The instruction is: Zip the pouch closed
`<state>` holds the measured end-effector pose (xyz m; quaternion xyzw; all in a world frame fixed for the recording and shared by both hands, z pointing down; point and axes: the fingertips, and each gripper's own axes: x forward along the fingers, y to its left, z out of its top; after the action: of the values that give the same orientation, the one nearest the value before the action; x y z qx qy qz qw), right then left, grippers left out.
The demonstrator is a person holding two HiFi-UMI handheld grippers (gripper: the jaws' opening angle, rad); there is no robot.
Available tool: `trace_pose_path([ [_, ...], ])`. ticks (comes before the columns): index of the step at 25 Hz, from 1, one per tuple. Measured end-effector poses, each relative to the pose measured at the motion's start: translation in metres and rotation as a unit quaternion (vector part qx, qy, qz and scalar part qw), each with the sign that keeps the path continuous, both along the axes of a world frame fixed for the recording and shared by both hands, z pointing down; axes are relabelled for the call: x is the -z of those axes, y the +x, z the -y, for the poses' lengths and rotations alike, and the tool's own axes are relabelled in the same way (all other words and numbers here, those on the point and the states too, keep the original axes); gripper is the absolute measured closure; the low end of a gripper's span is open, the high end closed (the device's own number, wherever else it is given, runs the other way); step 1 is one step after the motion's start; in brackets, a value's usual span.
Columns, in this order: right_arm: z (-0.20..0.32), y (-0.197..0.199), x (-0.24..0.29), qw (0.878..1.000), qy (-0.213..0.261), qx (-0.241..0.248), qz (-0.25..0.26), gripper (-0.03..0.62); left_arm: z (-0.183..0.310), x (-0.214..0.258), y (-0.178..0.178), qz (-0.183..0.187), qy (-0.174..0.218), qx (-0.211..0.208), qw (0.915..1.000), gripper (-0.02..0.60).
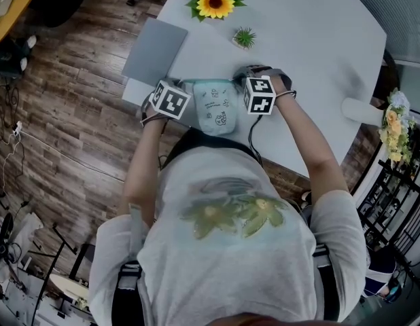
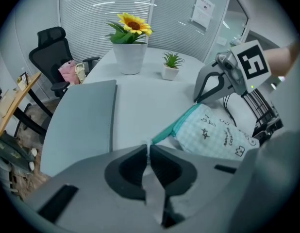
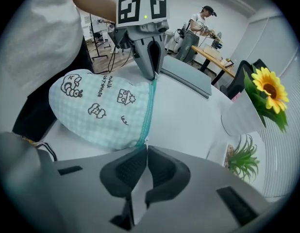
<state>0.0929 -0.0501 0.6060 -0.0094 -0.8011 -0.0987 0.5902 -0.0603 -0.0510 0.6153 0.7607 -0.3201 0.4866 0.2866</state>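
Note:
A mint-green checked pouch [image 1: 217, 107] with black doodles lies on the white table [image 1: 305, 32], right in front of the person. Its teal zipper [image 3: 149, 108] runs along the far edge and looks closed along its visible length. My left gripper [image 1: 185, 85] is shut on the pouch's left end [image 2: 157, 137]; from the right gripper view, the left gripper [image 3: 152, 75] pinches the zipper's far end. My right gripper [image 1: 239, 80] is shut at the zipper's right end, on what looks like the small zipper pull [image 3: 146, 141]. From the left gripper view, the right gripper [image 2: 199, 100] meets the pouch [image 2: 215, 132].
A closed grey laptop [image 1: 155, 51] lies left of the pouch. A potted sunflower [image 1: 215, 3] and a small green plant [image 1: 245, 38] stand farther back. A black cable [image 1: 253, 138] hangs off the near table edge. A black office chair [image 2: 50, 47] stands beyond the table.

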Motion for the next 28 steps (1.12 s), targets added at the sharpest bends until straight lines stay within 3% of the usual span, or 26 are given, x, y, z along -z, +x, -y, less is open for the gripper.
trace_pose_path([
  [5, 0.004, 0.005, 0.002, 0.996, 0.007, -0.088, 0.027, 0.573, 0.004, 0.009, -0.005, -0.03, 0.01, 0.029, 0.9991, 0.555],
  [9, 0.006, 0.008, 0.013, 0.98, 0.0, -0.184, 0.079, 0.572, 0.003, 0.014, -0.008, -0.099, -0.006, 0.093, 0.9908, 0.537],
  [14, 0.004, 0.009, 0.04, 0.948, 0.003, -0.279, 0.151, 0.572, 0.0, 0.026, -0.014, -0.116, 0.025, 0.131, 0.9843, 0.517],
  [21, 0.005, -0.001, 0.081, 0.908, 0.034, -0.349, 0.228, 0.572, 0.013, 0.084, -0.008, -0.157, 0.117, 0.163, 0.967, 0.517],
  [28, 0.011, -0.014, 0.136, 0.84, 0.075, -0.441, 0.307, 0.572, 0.016, 0.143, 0.014, -0.189, 0.198, 0.154, 0.9496, 0.518],
])
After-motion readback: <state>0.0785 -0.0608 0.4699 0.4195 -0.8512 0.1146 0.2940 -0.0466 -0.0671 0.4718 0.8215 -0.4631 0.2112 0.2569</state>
